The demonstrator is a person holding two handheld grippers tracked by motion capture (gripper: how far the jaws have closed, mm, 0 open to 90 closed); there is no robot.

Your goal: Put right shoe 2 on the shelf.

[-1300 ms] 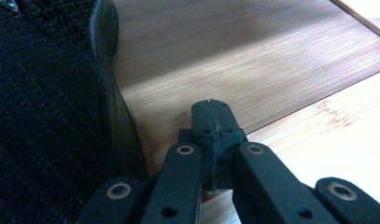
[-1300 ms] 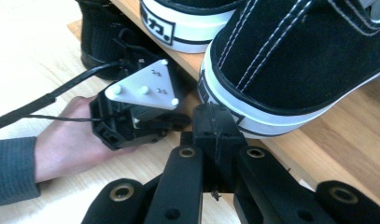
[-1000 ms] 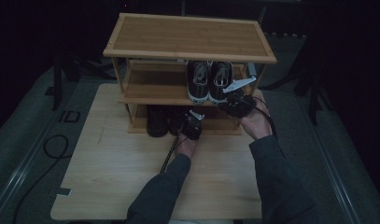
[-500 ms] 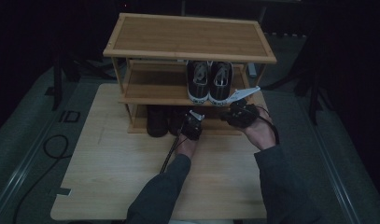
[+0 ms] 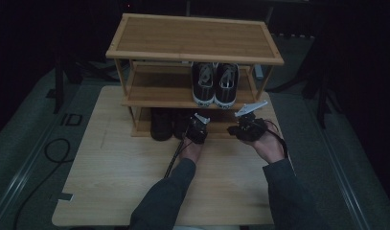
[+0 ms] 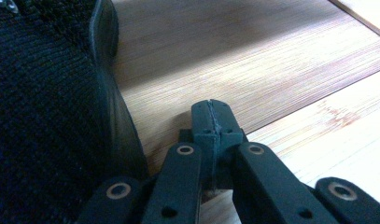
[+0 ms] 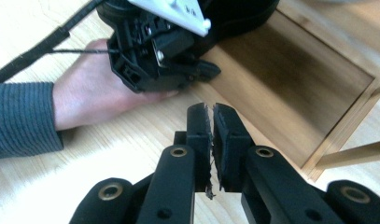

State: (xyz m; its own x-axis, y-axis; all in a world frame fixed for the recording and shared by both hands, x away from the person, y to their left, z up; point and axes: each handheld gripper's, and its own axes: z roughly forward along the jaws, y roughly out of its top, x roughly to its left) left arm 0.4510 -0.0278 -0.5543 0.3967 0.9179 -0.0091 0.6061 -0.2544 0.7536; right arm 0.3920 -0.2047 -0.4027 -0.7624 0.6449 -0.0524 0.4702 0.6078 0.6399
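Two grippers sit low at the near edge of the shoe rack (image 5: pixel 194 39) in the high view. The left gripper (image 5: pixel 198 130) rests at the mouth of the bottom shelf, just right of the black shoes (image 5: pixel 169 123) that stand there. The right gripper (image 5: pixel 240 129) hangs farther right, before the bare part of that shelf. A pair of dark sneakers with white soles (image 5: pixel 215 84) stands on the middle shelf, right of centre. The rack stands at the far side of the wooden table (image 5: pixel 106 182).

In the left gripper view, the left gripper (image 6: pixel 211 112) has its jaws pressed together on nothing, tips over the bottom shelf board (image 6: pixel 253 60). The black shoe (image 6: pixel 47 112) is just to its left, close to the gripper's body.

In the right gripper view, the right gripper (image 7: pixel 212 122) shows a thin slit between its jaws, which have just been opening, nothing between them. Beyond it, the left gripper (image 7: pixel 201 70) and its hand (image 7: pixel 94 98) lie on the table at the shelf's edge.
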